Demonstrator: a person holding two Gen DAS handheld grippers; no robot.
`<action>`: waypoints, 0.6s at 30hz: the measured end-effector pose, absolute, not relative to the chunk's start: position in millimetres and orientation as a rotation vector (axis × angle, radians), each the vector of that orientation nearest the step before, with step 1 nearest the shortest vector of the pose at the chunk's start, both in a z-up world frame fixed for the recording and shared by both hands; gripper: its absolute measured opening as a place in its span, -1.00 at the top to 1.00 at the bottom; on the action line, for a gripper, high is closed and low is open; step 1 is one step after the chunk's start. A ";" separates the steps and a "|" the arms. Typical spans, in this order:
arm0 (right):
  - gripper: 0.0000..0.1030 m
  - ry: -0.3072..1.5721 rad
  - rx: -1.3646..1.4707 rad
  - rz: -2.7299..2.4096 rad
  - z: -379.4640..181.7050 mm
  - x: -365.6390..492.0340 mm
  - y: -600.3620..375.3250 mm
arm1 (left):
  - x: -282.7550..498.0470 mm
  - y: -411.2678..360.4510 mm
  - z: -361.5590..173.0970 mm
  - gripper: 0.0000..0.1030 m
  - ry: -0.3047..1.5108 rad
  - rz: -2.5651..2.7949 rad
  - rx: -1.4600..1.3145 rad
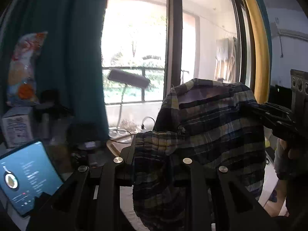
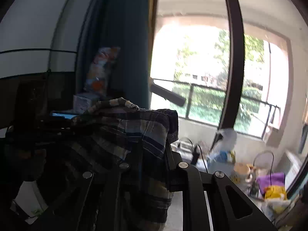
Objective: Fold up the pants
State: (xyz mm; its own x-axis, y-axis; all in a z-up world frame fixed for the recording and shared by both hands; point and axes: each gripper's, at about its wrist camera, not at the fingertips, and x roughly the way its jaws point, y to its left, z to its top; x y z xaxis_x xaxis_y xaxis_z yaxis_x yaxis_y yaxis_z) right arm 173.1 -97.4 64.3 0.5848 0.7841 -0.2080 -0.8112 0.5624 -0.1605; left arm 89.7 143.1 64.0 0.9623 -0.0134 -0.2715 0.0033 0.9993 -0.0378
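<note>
So the pants [image 1: 202, 134] were held up in the air in front of the window [image 1: 134, 48], well clear of any surface, stretched between the two grippers. The left gripper [image 1: 152, 165] was closed down on a bunched bit of the plaid cloth, with fabric spilling over and hanging below the fingers. Same story in the right wrist view: the right gripper [image 2: 152, 165] was clamped onto another edge of the pants [image 2: 123, 127], cloth draped over its left finger and dangling down past it. No gap could be seen between either pair of fingers beyond the cloth itself.

Judging by that, the lift-and-spread step was in hand, not an actual fold yet. The garment looked crumpled rather than flat, so nothing neat could be claimed.

Next move would probably call for the cloth to be pulled taut between both grips, then lowered onto a flat spot away from the window, with the legs lined up. Which part of the pants was gripped couldn't be told.
</note>
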 end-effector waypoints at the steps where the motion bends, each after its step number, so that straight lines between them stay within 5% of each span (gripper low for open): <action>1: 0.66 0.103 -0.251 0.953 68.0 167.6 -95.1 | 80.7 147.7 67.8 0.54 0.260 0.002 -0.043; 18: 0.66 -0.171 -0.303 1.225 148.3 68.1 -17.3 | -22.9 215.1 111.6 0.54 0.094 0.179 -0.094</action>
State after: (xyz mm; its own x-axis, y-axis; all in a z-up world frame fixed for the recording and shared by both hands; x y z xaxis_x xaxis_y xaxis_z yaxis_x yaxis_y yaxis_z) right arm 68.1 -17.3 148.3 0.3328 0.9424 -0.0336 -0.8972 0.3054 -0.3191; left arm -22.9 215.1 111.6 0.9797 0.1726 -0.1019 -0.1815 0.9797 -0.0850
